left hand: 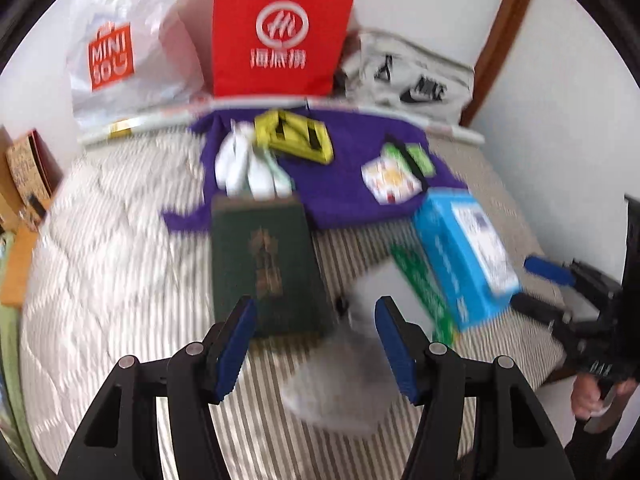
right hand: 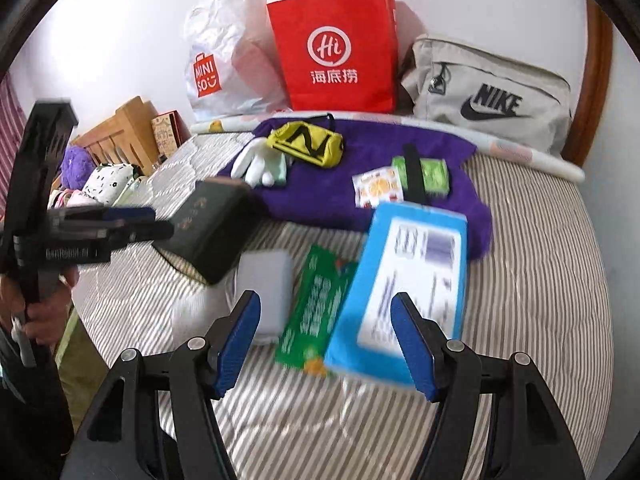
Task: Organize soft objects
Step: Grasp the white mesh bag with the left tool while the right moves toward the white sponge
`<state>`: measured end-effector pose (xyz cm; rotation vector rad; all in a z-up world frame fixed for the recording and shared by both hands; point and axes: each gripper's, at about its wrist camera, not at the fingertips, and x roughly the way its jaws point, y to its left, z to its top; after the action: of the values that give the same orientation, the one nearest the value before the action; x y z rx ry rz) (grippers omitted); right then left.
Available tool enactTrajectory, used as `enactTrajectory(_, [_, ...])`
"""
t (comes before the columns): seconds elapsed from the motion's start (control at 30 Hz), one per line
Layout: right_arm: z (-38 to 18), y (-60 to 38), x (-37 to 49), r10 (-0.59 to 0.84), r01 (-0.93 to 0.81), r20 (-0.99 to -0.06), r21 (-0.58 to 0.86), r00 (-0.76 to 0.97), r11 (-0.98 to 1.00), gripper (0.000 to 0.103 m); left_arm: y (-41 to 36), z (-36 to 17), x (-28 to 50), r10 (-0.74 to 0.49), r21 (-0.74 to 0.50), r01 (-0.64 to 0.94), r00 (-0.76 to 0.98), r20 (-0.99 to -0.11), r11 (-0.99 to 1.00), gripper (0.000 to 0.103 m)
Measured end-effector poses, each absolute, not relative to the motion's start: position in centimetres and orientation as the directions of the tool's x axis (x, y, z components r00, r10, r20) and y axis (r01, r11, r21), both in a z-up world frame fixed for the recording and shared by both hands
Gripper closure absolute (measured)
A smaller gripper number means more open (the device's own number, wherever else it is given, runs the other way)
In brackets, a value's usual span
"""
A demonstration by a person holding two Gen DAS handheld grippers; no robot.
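A purple cloth (left hand: 340, 192) (right hand: 320, 196) lies spread on the striped bed. On it rest white gloves (left hand: 248, 168) (right hand: 260, 162), a yellow pouch (left hand: 296, 136) (right hand: 308, 142), a green pack (right hand: 424, 174) and a patterned packet (left hand: 390, 178) (right hand: 376, 188). My left gripper (left hand: 316, 344) is open above a grey pouch (left hand: 380, 296), beside a dark green box (left hand: 268, 264). It also shows at the left of the right wrist view (right hand: 136, 222). My right gripper (right hand: 326, 344) is open over a green box (right hand: 316, 312) and a blue box (right hand: 404, 292). It also shows at the right of the left wrist view (left hand: 536, 284).
A Miniso plastic bag (right hand: 224, 60), a red paper bag (right hand: 336, 48) and a grey Nike bag (right hand: 488, 92) stand along the wall at the bed's far edge. A wooden headboard (right hand: 124, 128) and plush items (right hand: 76, 164) are at the left.
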<state>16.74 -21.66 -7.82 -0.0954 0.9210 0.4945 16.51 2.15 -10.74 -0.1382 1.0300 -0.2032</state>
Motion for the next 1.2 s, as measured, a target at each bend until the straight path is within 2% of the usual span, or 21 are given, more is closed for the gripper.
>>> enactTrajectory(0.1, [-8.3,-22.6,15.1,0.355,-0.432,-0.782,0.123,0.512,0.894,0.035,2.1,-12.6,14.8,-0.254,-0.237,0.096,0.47,-0.845,0.967,0.043])
enactTrajectory(0.17, [-8.6,-23.5,14.0,0.347,-0.411,-0.774,0.124,0.529,0.903,0.035,2.2,-13.7,14.0,-0.258,-0.246,0.088,0.467,-0.846,0.965,0.036])
enactTrajectory(0.33, [-10.0,-25.5,12.4,0.323,-0.375,-0.785,0.126,0.529,0.918,0.035,1.8,-16.0,13.3,-0.288,-0.263,0.122,0.499,-0.817,0.957,0.028])
enactTrajectory(0.47, [-11.4,-26.1,11.3,0.25,-0.357,-0.806,0.052,0.537,0.933,0.035,1.2,-18.3,13.9,-0.297,-0.26,0.144,0.488,-0.821,0.955,0.028])
enactTrajectory(0.53, [-11.9,-26.4,11.0,0.262,-0.359,-0.811,0.069,0.523,0.931,0.035,0.7,-18.4,13.8,-0.321,-0.275,0.165,0.51,-0.798,0.947,0.019])
enactTrajectory(0.63, [-12.4,-26.5,10.7,0.261,-0.362,-0.816,0.069,0.515,0.93,0.035,-0.5,-18.5,13.8,-0.368,-0.303,0.211,0.481,-0.796,0.929,0.016])
enactTrajectory(0.73, [-12.6,-26.0,10.5,0.264,-0.371,-0.815,0.065,0.516,0.926,0.035,-2.1,-18.7,13.6,-0.31,-0.215,0.24,0.495,-0.812,0.947,0.01])
enactTrajectory(0.9, [-13.1,-25.4,10.5,0.276,-0.38,-0.821,0.079,0.501,0.922,0.035,-3.3,-19.0,13.2,-0.243,-0.136,0.235,0.524,-0.816,0.962,0.011])
enactTrajectory(0.93, [-13.2,-25.3,10.5,0.275,-0.379,-0.823,0.079,0.497,0.922,0.035,-3.4,-19.0,13.1,-0.233,-0.123,0.234,0.531,-0.815,0.964,0.014])
enactTrajectory(0.97, [-13.4,-25.1,10.5,0.279,-0.381,-0.823,0.083,0.494,0.921,0.035,-3.5,-19.0,13.0,-0.215,-0.102,0.232,0.542,-0.812,0.967,0.028])
enactTrajectory(1.03, [-13.5,-24.8,10.4,0.287,-0.387,-0.823,0.089,0.491,0.918,0.035,-3.6,-18.8,12.7,-0.184,-0.062,0.23,0.56,-0.808,0.971,0.046])
enactTrajectory(1.17, [-13.6,-24.1,10.3,0.295,-0.398,-0.822,0.091,0.488,0.913,0.035,-3.0,-18.5,12.3,-0.253,-0.122,0.265,0.543,-0.801,0.956,0.082])
enactTrajectory(1.2, [-13.6,-23.8,10.3,0.296,-0.401,-0.822,0.091,0.487,0.912,0.035,-3.0,-18.6,12.1,-0.265,-0.133,0.272,0.539,-0.799,0.953,0.087])
